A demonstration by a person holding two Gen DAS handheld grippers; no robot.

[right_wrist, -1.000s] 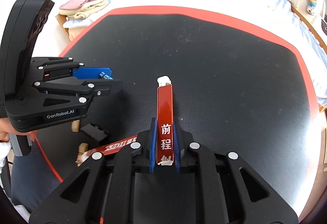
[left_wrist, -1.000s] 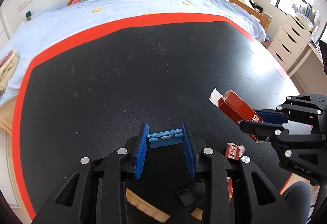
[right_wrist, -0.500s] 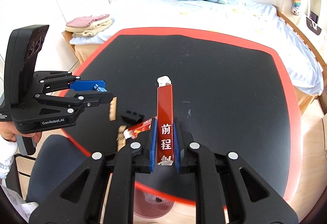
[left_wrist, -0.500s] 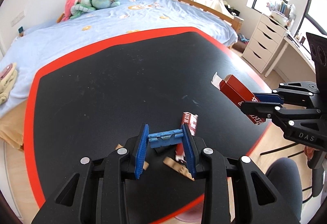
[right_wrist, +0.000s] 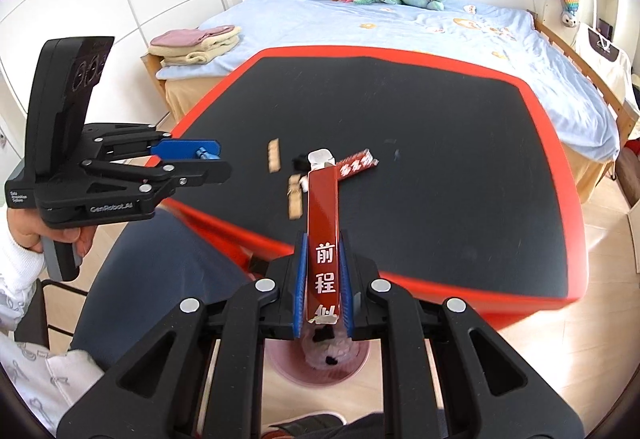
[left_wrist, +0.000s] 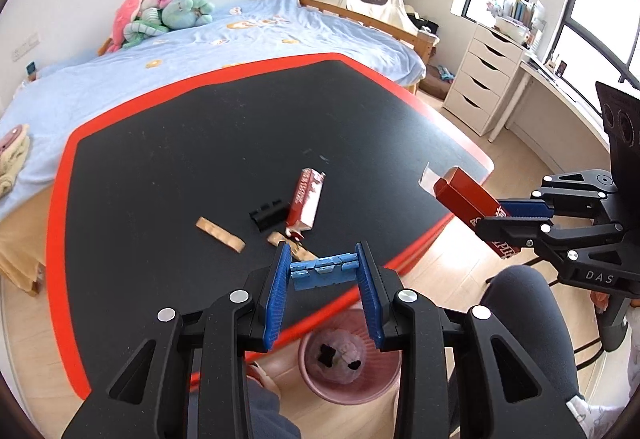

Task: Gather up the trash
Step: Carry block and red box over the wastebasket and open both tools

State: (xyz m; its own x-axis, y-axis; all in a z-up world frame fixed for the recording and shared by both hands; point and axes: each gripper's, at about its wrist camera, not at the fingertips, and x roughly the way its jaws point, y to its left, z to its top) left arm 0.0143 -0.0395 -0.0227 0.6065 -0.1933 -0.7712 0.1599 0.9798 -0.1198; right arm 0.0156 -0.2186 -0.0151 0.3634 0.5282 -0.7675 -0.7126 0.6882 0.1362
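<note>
Now the left gripper is clamped on a small blue piece at the lower middle of its view, just above the pink bin. At right, the right gripper pinches a long red box — wrapper, black clip and wooden bits lie on the black table.

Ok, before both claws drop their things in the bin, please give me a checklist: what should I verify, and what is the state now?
1. Right claw grips the red box: ok.
2. Left claw grips the blue piece: ok.
3. Pink bin on the floor under the table edge, open: ok.
4. Red box over the bin opening: cannot tell, it seems near.
5. Blue piece over the bin: cannot tell.
6. Table free of trash: not ok, a red wrapper, a black clip and tan strips remain.
</note>
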